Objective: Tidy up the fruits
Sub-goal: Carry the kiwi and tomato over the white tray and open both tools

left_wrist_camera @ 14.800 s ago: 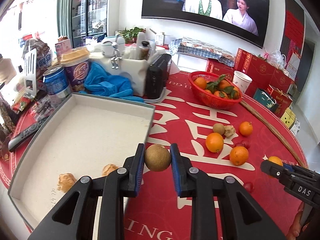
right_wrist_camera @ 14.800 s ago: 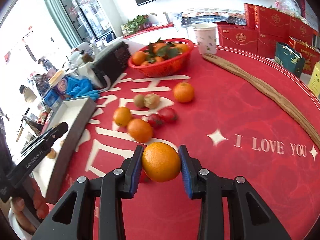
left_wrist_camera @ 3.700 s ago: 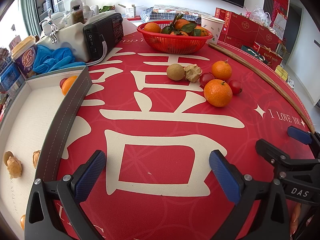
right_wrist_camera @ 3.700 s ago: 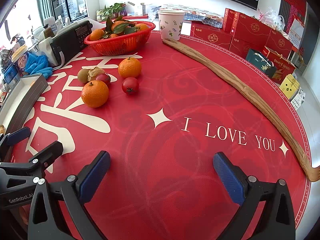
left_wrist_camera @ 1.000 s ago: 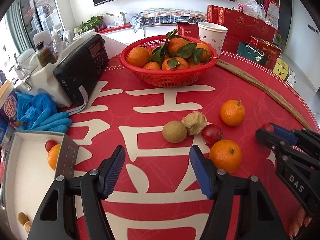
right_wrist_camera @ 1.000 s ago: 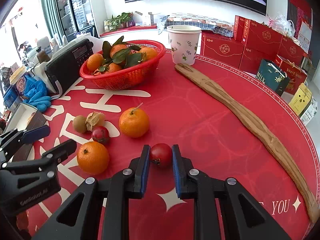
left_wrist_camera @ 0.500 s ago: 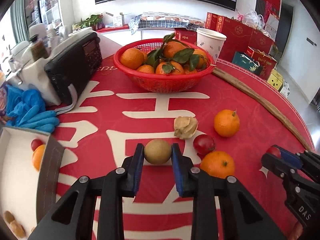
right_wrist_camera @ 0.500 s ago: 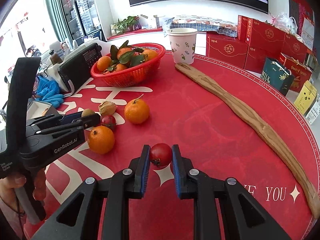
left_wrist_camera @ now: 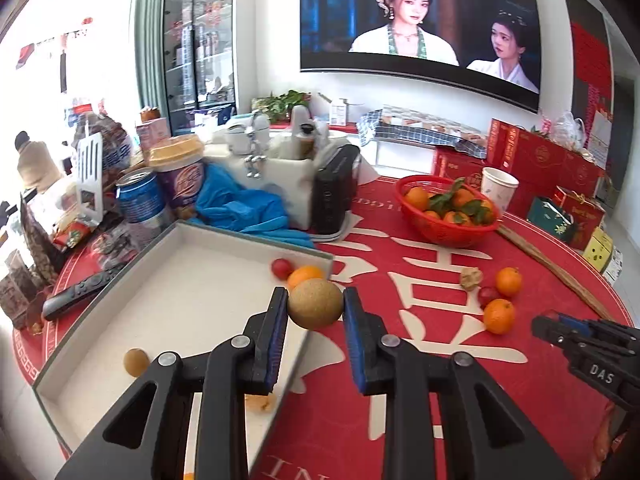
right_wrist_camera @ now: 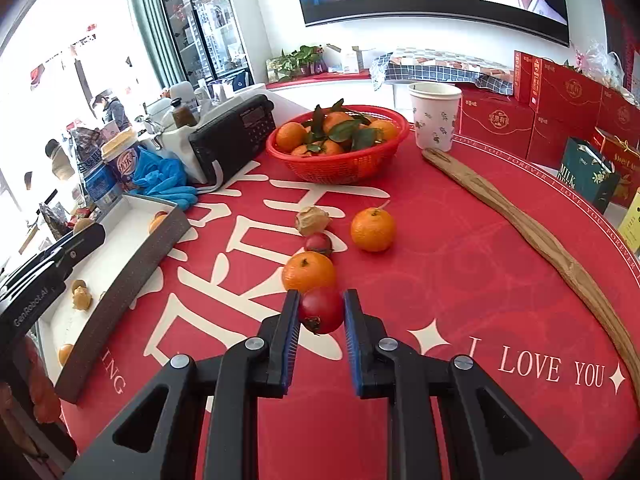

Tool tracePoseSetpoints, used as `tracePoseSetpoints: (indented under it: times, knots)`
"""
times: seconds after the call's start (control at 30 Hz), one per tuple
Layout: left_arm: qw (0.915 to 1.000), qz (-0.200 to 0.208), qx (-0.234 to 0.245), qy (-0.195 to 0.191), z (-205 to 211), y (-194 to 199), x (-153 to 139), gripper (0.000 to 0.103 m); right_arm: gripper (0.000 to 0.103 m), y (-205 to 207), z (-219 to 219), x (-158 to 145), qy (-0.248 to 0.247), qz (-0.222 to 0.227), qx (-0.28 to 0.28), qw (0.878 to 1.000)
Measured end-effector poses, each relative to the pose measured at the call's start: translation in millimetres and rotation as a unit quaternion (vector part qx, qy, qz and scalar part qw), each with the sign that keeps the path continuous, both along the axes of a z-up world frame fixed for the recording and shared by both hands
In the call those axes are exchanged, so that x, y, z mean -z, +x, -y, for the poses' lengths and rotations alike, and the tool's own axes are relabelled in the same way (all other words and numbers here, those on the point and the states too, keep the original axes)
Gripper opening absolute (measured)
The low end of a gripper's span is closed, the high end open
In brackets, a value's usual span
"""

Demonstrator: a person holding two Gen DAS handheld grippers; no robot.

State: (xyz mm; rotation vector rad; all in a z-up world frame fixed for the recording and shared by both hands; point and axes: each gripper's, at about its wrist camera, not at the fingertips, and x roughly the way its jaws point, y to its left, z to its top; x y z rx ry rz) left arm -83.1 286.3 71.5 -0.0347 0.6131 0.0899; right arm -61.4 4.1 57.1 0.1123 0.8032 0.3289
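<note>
Table (left_wrist_camera: 460,360) under a red printed cloth, crowded along its far and left edges. Shallow grey-walled tray (left_wrist_camera: 180,280) at the left, already holding a small red fruit, an orange and a few little brown ones. Red basket (left_wrist_camera: 448,232) of leafy oranges at the far side. Loose on the cloth between: two oranges (right_wrist_camera: 373,230), a husked fruit and a small red one. Left gripper (left_wrist_camera: 315,308) clenched on a round brown fruit (left_wrist_camera: 315,303), carried above the tray's near right wall, with the tray floor just ahead and to the left, so probably a short reach forward before release. Right gripper (right_wrist_camera: 321,312) clamped on a small red fruit (right_wrist_camera: 321,309) over the cloth, the tray well off to its left; clearly the farther hand.
</note>
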Motion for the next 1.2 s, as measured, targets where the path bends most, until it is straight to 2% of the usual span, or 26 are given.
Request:
tracePoseSetpoints:
  times: [0.23, 0.5, 0.77, 1.2]
  knots:
    - [0.9985, -0.007, -0.055, -0.009, -40.8, -4.8, 7.2, 0.030, 0.022, -5.6, -37.5, -4.4, 0.021, -0.001, -0.040, 0.999]
    - [0.9965, -0.022, -0.074, -0.032, -64.6, -7.5, 9.3, 0.030, 0.022, -15.3, -82.5, -10.6, 0.027, 0.002, -0.084, 0.996]
    - [0.9932, -0.044, -0.098, -0.046, -85.3, -4.4, 17.6, 0.030, 0.022, -2.3, -138.3, -22.1, 0.052, -0.011, -0.127, 0.991]
    - [0.9886, -0.051, -0.124, -0.069, -111.1, -8.9, 18.6, 0.030, 0.022, 19.2, -199.4, -27.5, 0.023, -0.030, -0.163, 0.986]
